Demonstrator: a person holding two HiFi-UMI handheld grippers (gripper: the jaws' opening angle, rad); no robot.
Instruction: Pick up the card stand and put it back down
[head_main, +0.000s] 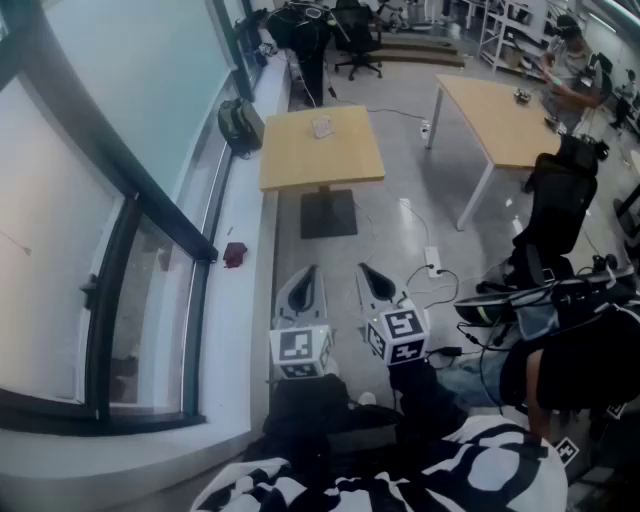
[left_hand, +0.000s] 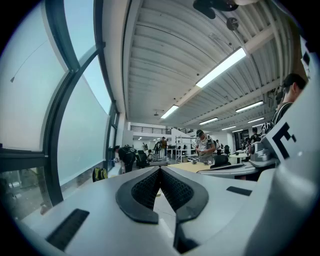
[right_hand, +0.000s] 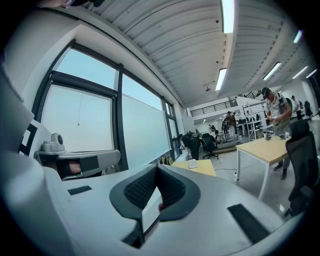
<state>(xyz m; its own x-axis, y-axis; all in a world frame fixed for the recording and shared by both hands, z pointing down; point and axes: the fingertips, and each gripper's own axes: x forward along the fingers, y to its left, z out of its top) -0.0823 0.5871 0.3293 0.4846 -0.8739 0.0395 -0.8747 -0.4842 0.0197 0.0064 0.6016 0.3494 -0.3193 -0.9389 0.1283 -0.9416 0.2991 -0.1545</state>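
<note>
Wooden bench (head_main: 340, 165) carries the card stand (head_main: 322, 127) near its far edge; left gripper (head_main: 305, 282) and right gripper (head_main: 377, 282), fingers together and empty, sit well short of it, so step closer and open first.

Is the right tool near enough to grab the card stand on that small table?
Probably not yet. The right tongs are held near the person, and the card stand sits on the small table across the floor. Nothing blocks the path; stepping closer should do.

Upper centre, the table (head_main: 320, 150) is light tan, the card stand (head_main: 322, 127) whitish. Left gripper (head_main: 308, 272) and right gripper (head_main: 366, 270) are pale grey, their cubes (head_main: 300, 350) black-and-white squared. The garment (head_main: 400, 480) at bottom is black-and-white blotched.
</note>
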